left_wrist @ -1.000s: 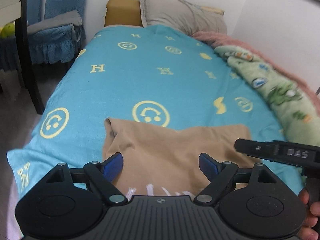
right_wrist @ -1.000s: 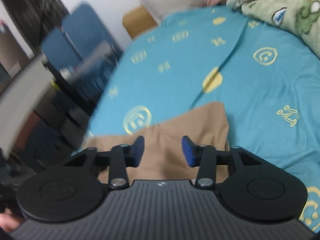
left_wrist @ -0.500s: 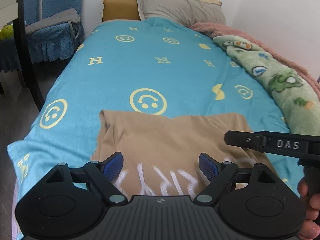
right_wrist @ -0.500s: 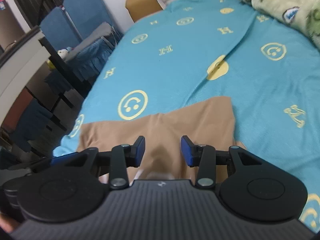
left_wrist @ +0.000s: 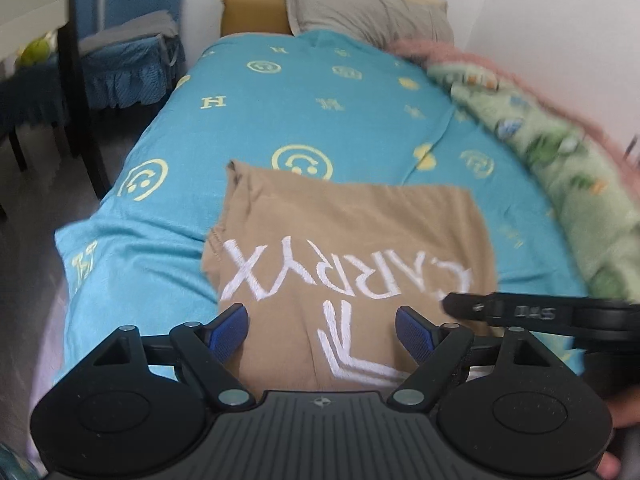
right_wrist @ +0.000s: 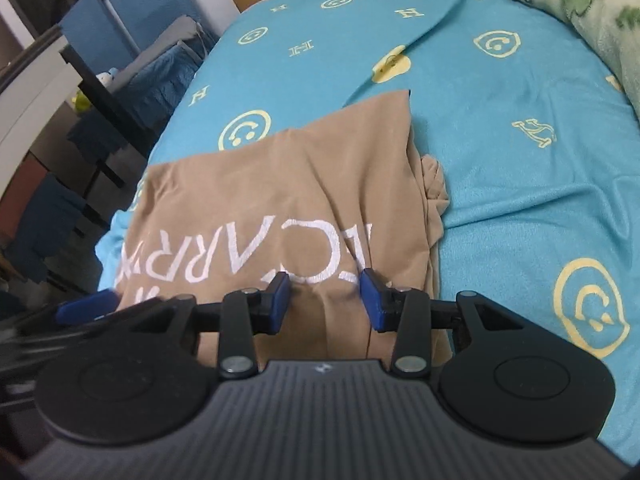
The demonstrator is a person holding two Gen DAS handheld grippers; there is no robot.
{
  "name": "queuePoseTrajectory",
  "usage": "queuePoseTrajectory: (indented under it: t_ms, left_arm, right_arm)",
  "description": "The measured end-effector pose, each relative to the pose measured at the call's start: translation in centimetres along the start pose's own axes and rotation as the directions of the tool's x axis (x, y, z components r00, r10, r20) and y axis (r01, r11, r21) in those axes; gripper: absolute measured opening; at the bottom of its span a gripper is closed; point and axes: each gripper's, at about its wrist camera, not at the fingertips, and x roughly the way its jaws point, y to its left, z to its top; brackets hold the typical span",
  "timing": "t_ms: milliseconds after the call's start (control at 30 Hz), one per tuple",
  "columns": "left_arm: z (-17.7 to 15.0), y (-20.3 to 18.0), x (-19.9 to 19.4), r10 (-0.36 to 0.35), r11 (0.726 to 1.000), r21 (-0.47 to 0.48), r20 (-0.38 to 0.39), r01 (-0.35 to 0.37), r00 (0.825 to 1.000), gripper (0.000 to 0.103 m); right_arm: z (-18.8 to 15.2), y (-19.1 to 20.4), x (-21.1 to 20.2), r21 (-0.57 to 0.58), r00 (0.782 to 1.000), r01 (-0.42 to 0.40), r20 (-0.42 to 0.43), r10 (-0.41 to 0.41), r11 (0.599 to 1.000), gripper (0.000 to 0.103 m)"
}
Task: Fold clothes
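Left wrist view looks down the length of a bed whose turquoise sheet [left_wrist: 320,120], printed with yellow smiley faces and letters, fills most of the frame. Along the sheet's right edge lies a green patterned blanket [left_wrist: 560,152] with a pink one beyond it, and a grey pillow [left_wrist: 368,8] sits at the head against the white wall. To the left of the bed stands a chair with a blue ruffled cover [left_wrist: 128,64]. At the near end of the sheet lies the tan shirt [left_wrist: 344,232], spread flat with white lettering facing up; in the right wrist view its right edge bunches into a small knot of cloth [right_wrist: 434,184]. The left gripper [left_wrist: 322,330] hovers over the shirt's near part with its blue pads wide apart, grasping nothing. The right gripper [right_wrist: 324,298] sits over the shirt near its right side, jaws also parted with a narrower gap; the pads look close to the cloth, but contact cannot be told. The right tool's black arm crosses the lower right of the left wrist view.
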Motion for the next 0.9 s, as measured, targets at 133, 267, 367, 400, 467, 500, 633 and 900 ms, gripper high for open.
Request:
queuePoseTrajectory:
  t_ms: [133,267,367,400,467,500,633,900]
  left_arm:
    - [-1.1,3.1,-3.0,-0.166,0.963,-0.214,0.001,0.162,0.986,0.086]
    - [-2.2,5.0,-0.9,-0.269,0.889,-0.399,-0.057,0.225,0.962,0.086]
    - [-2.6,6.0,2.5,-0.304,0.822,-0.527,-0.087,0.215,0.949,0.086]
    - [-2.8,6.4,3.6,-0.317,0.792,-0.573,-0.094,0.209,0.944,0.086]
    - [-3.1,6.9,5.0,-0.336,0.745,-0.634,-0.085,0.209,0.938,0.086]
    - [-3.0,7.0,5.1,-0.338,0.734,-0.643,-0.066,0.219,0.939,0.086]
    - [-3.2,7.7,4.6,-0.326,0.706,-0.667,-0.005,0.24,0.945,0.071]
    - [-3.0,8.1,2.9,-0.319,0.689,-0.66,0.095,0.3,0.943,0.041]
  right_arm:
    - [-0.2,-0.8,-0.4,0.054,1.0,-0.018,0.003,0.018,0.998,0.041]
    - [0.0,-1.5,-0.5,0.112,0.999,-0.042,0.004,0.042,0.993,0.042]
    - [-0.1,-1.7,-0.4,0.127,0.999,-0.049,0.002,0.049,0.991,0.042]
    - [-0.1,-1.8,-0.3,0.128,0.999,-0.05,0.001,0.05,0.991,0.042]
    - [0.0,-1.9,-0.3,0.136,0.999,-0.053,0.002,0.053,0.989,0.042]
    - [0.0,-1.9,-0.3,0.142,0.998,-0.055,0.003,0.055,0.988,0.042]
    - [0.1,-2.4,-0.7,0.195,0.997,-0.072,0.023,0.068,0.978,0.042]
    - [-0.9,-2.6,-3.5,0.405,0.898,-0.428,0.091,0.43,0.808,0.079]
